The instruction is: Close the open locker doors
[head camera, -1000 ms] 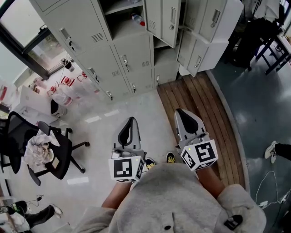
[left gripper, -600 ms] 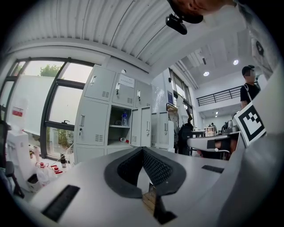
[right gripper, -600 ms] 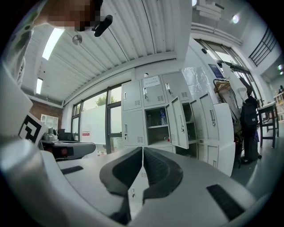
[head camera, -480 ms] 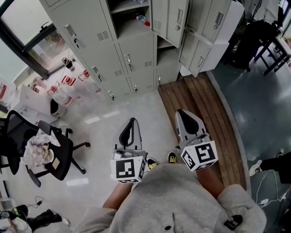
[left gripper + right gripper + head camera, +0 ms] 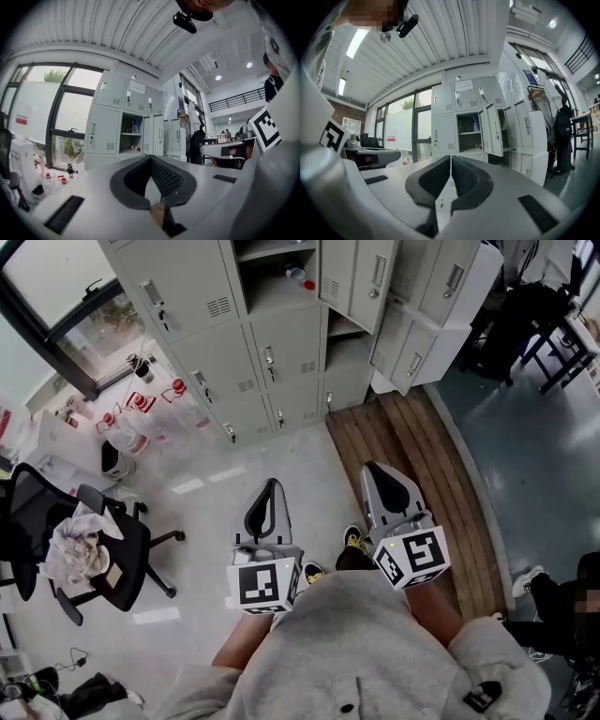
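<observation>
Left hand-held gripper [image 5: 270,489], right hand-held gripper [image 5: 378,473] closed, empty; locker doors [image 5: 361,282] open

A pale speckled floor [image 5: 216,474] meets a strip of wooden planks [image 5: 412,446], then dark grey-blue flooring [image 5: 534,456]. A black office chair [image 5: 131,554] holding crumpled cloth [image 5: 75,549] stands at the left, near a black-framed window [image 5: 89,334]. Overhead, a ribbed white ceiling [image 5: 440,42] carries a strip light [image 5: 355,43].

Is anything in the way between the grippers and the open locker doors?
Nothing visible. Only bare floor lies between the left gripper, the right gripper and the open locker doors; the office chair stands off to the left.
</observation>
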